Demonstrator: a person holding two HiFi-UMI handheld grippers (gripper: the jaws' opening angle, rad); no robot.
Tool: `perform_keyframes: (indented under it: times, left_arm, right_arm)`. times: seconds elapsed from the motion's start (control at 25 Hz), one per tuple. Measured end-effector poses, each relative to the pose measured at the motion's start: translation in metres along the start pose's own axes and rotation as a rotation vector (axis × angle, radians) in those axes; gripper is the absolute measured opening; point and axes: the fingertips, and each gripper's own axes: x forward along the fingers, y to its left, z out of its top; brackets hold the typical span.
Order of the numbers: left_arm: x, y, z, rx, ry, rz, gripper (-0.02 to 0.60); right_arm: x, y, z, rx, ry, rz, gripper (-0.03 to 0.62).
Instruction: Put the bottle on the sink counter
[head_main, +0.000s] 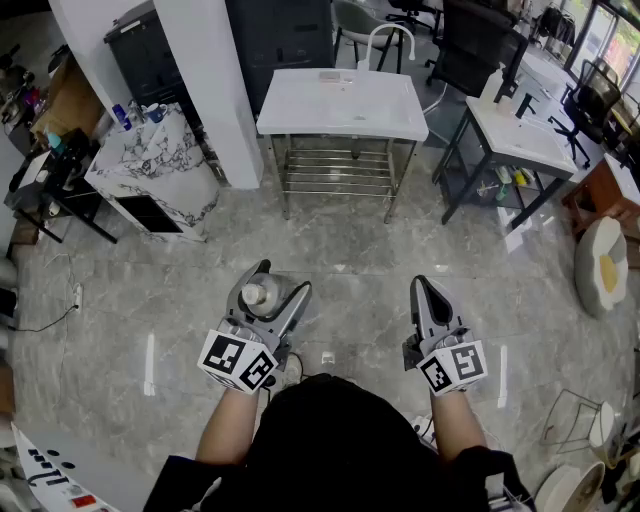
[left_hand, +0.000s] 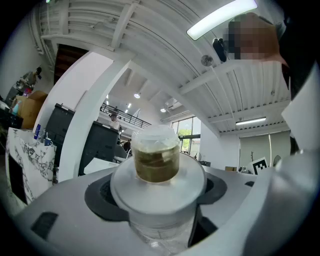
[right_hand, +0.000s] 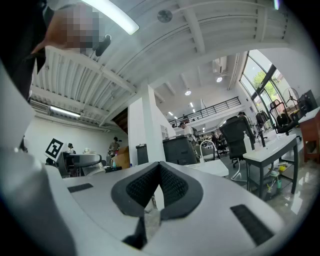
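**Nearest us:** the left gripper (head_main: 283, 278) pinches the bottle (head_main: 257, 294) at its wide white collar. The top is uppermost, which we judge keeps the brownish contents settled for carrying. Beside it, well apart, the right gripper (head_main: 425, 292) has its jaws pressed together on nothing, apparently kept out of the way.

**Ahead:** bare tiled floor (head_main: 340, 250) leaves open walking room.

**Beyond:** the sink counter (head_main: 350, 112) has a largely free white top. A white pillar (head_main: 205, 80) bounds it on the left and a second table (head_main: 520, 135) on the right.
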Motion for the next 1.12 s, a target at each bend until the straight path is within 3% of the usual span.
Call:
perform_keyframes:
  times: [0.44,0.64,0.88,1.12]
  left_arm:
    - [0.014,-0.03,-0.015,0.028,0.021,0.028,0.36]
    - [0.016,-0.033,-0.021,0.006,0.036,0.034,0.36]
    - [0.042,-0.018,-0.019,0.011,0.038,0.009,0.36]
    - [0.098,0.021,-0.017,0.021,0.027,-0.041,0.36]
  right_arm:
    - [-0.024,-0.029,0.004,-0.015,0.01,0.029,0.031]
    - [-0.028,-0.038,-0.001,0.01,0.009,0.018,0.032]
    - [-0.01,-0.058,-0.002,0.026,-0.017,-0.048,0.032]
    - [0.045,-0.074,0.003,-0.012,-0.031,-0.075,0.032]
